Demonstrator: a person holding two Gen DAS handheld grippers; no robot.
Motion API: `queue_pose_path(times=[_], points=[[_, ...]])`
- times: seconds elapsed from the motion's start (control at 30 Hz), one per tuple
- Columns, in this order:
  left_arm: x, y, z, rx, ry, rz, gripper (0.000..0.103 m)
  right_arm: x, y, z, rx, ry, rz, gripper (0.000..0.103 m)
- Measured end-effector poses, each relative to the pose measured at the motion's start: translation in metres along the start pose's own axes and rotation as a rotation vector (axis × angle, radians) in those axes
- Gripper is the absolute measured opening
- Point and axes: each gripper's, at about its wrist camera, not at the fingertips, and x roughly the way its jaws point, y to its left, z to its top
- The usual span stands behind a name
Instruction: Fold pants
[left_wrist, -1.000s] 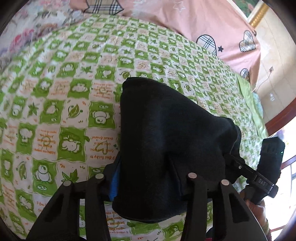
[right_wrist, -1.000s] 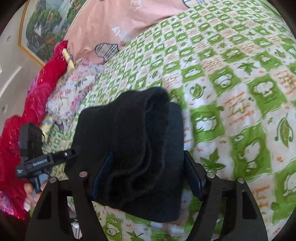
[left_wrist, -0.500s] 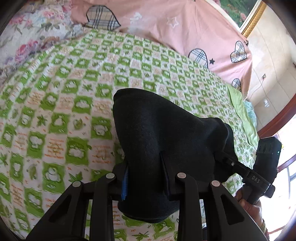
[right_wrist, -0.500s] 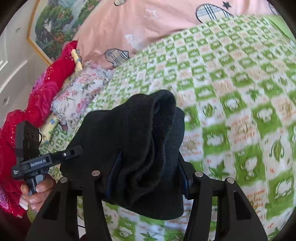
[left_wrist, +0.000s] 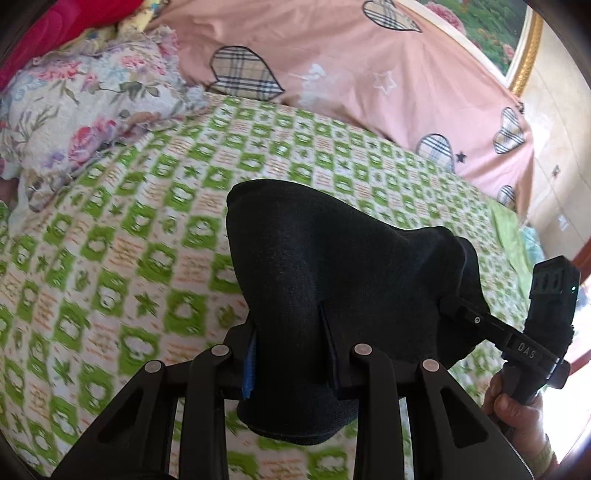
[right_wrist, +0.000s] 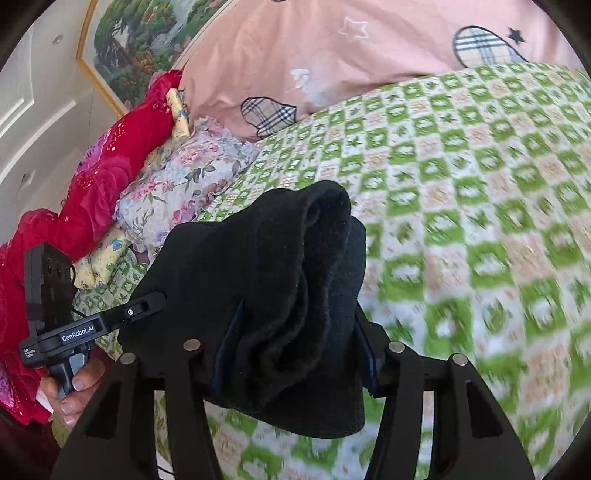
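The black pants (left_wrist: 332, 280) are a folded bundle held in the air between both grippers above the bed. My left gripper (left_wrist: 291, 354) is shut on one end of the bundle, and the cloth hides most of its fingers. My right gripper (right_wrist: 295, 350) is shut on the other end of the pants (right_wrist: 280, 295), where several thick layers bunch between its fingers. The right gripper also shows at the right of the left wrist view (left_wrist: 517, 343). The left gripper shows at the left of the right wrist view (right_wrist: 81, 328).
A green-and-white checked sheet (left_wrist: 129, 258) covers the bed below. A pink duvet with plaid hearts (left_wrist: 351, 81) lies at the head. A floral pillow (left_wrist: 81, 107) and red bedding (right_wrist: 110, 166) sit at one side. A framed painting (right_wrist: 147, 40) hangs on the wall.
Both grippers have risen and tilted up with the pants still held. More of the pink duvet, pillows and wall has come into view.
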Motion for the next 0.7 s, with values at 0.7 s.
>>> queue_pose_path(times=[0.7], points=[[0.033,0.028,-0.002,0.009,0.010,0.080,0.057,0.045,-0.030,0.011,-0.008,0.020,-0.060,0.069]])
